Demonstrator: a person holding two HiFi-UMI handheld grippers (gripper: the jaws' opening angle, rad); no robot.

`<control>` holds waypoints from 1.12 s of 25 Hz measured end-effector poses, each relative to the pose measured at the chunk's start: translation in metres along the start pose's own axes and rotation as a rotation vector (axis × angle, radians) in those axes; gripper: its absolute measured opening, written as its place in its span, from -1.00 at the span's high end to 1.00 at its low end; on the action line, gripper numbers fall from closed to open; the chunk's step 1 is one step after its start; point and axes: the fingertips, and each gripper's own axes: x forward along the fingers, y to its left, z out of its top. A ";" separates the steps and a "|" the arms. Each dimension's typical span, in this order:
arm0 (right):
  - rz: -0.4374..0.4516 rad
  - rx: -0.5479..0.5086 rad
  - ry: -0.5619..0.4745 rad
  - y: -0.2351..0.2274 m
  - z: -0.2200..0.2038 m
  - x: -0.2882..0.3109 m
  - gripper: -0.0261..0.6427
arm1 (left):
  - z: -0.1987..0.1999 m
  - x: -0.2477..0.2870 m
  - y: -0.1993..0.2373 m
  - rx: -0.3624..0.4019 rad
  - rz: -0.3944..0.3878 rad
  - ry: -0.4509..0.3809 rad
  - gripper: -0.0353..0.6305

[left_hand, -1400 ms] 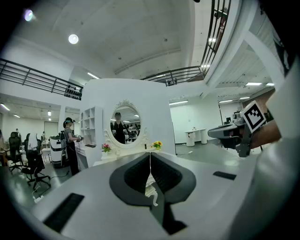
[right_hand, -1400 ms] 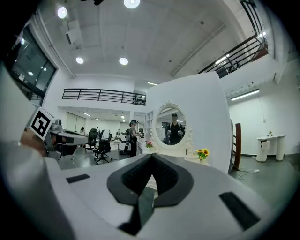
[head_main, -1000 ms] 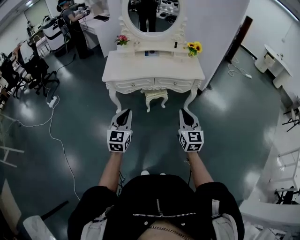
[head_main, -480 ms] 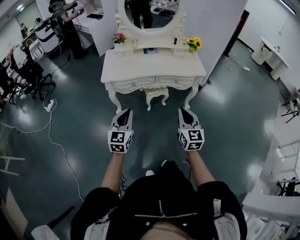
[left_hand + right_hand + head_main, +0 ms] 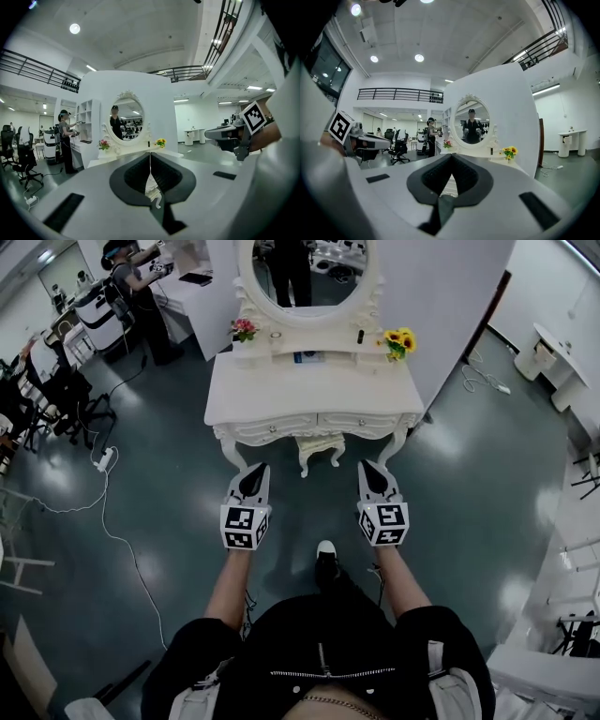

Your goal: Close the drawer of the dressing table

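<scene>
The white dressing table (image 5: 309, 395) with its oval mirror (image 5: 302, 273) stands straight ahead of me. Two drawer fronts, left (image 5: 272, 427) and right (image 5: 362, 420), run under the tabletop; from this steep angle I cannot tell whether either stands out. My left gripper (image 5: 259, 468) and right gripper (image 5: 367, 466) are held side by side, pointing at the table, a short way from its front edge. Both are shut and hold nothing. The left gripper view has shut jaws (image 5: 150, 152) aimed at the mirror (image 5: 127, 117); the right gripper view likewise (image 5: 451, 157).
A small white stool (image 5: 320, 446) sits under the table. Pink flowers (image 5: 244, 328) and sunflowers (image 5: 400, 339) stand on the upper shelf. A cable and power strip (image 5: 104, 460) lie on the floor at left, near people and office chairs (image 5: 56, 381). White tables (image 5: 555, 357) stand at right.
I have stepped towards the dressing table. Both grippers have moved forward with me and now sit nearer its front legs. Their jaws have stayed shut.
</scene>
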 end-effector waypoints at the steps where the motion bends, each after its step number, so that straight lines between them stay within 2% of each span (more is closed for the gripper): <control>1: 0.007 0.001 -0.003 -0.007 0.003 0.011 0.91 | 0.004 0.010 0.004 0.002 0.007 0.000 0.83; 6: 0.040 0.003 -0.022 -0.046 0.019 0.073 0.91 | 0.026 0.069 0.026 0.010 0.052 -0.006 0.83; 12: 0.071 -0.002 -0.032 -0.104 0.034 0.137 0.91 | 0.043 0.147 0.033 -0.002 0.089 -0.004 0.83; 21: 0.081 0.011 -0.012 -0.160 0.029 0.200 0.91 | 0.047 0.228 0.039 -0.009 0.092 0.012 0.83; 28: 0.065 0.012 0.001 -0.187 0.025 0.256 0.91 | 0.045 0.295 0.062 -0.013 0.068 0.017 0.83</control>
